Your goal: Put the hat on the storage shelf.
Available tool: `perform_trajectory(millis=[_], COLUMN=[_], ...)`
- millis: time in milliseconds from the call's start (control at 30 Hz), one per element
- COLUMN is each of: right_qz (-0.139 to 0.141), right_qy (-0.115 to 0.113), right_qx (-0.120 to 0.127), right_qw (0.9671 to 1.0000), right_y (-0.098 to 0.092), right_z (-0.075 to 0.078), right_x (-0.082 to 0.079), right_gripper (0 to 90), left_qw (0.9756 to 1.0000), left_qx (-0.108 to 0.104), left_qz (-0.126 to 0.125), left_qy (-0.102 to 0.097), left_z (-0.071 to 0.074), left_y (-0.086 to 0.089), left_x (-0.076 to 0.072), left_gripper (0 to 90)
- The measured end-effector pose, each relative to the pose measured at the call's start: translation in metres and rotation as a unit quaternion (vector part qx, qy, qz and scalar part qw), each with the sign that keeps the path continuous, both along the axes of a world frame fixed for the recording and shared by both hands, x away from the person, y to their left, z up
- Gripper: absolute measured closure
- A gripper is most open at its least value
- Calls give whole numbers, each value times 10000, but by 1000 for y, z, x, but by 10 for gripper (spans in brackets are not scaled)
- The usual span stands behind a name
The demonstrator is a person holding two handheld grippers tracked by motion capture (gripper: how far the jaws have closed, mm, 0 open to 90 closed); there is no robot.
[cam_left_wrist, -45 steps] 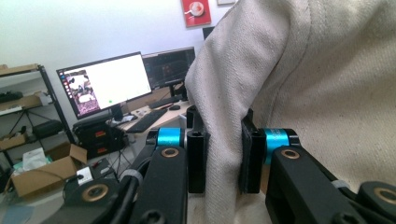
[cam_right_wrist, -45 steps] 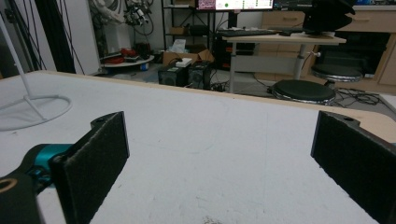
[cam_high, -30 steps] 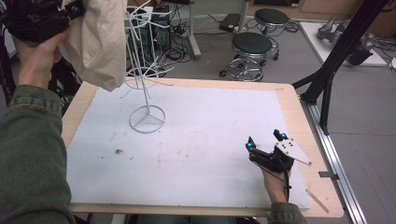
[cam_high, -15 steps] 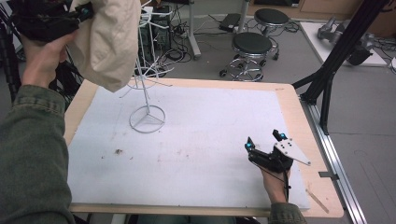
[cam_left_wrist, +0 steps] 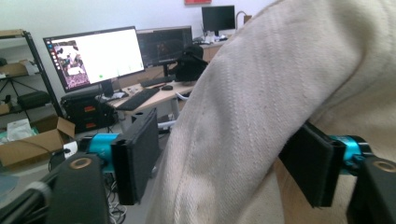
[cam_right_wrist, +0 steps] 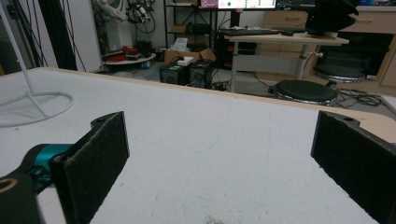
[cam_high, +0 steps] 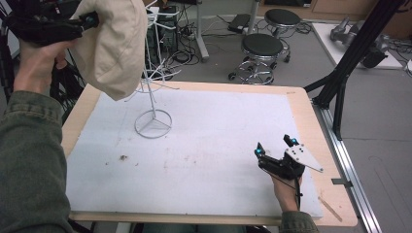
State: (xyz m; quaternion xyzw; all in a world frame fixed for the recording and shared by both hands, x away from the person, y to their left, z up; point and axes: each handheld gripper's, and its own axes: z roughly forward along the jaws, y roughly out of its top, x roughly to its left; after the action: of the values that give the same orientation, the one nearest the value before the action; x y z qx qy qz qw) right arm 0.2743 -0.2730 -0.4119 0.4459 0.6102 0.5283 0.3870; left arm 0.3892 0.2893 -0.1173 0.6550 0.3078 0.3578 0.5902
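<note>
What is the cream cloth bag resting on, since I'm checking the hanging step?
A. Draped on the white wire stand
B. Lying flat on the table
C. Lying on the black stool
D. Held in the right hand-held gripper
A: the cream cloth bag hangs over the top of the white wire stand, above the table.

Even, soft room light is falling on my white table (cam_high: pixel 218 145) in the high view, leaving barely any shadow at the lower right under my right gripper (cam_high: pixel 274 147). In the left gripper view I'm seeing the monitor (cam_left_wrist: pixel 95 56) glaring at upper left, while the cream cloth (cam_left_wrist: pixel 280 102) is sitting close and soft-focused. In the right gripper view, my near pads are blurring at the bottom corners.
</note>
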Motion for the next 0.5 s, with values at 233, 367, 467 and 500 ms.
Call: perform_trajectory(millis=[233,367,467,500], right_qz=[15,1,-5,-7], right_qy=[-47,-29,-45,-43], right_qx=[-16,26,20,21], right_qw=[10000,10000,10000,10000], right_y=[0,0,0,0], right_z=[1,1,2,2], right_x=[-1,-1,-1,-1], right_gripper=[32,32,32,32], left_qw=[10000,10000,9999,9999], left_qx=[42,39,89,68], left_qz=[-18,-57,-85,-98], left_qy=[19,61,92,78], left_z=[-5,-10,-12,-13], left_y=[1,3,3,3], left_x=[-5,-8,-10,-11], left_gripper=[266,245,222,219])
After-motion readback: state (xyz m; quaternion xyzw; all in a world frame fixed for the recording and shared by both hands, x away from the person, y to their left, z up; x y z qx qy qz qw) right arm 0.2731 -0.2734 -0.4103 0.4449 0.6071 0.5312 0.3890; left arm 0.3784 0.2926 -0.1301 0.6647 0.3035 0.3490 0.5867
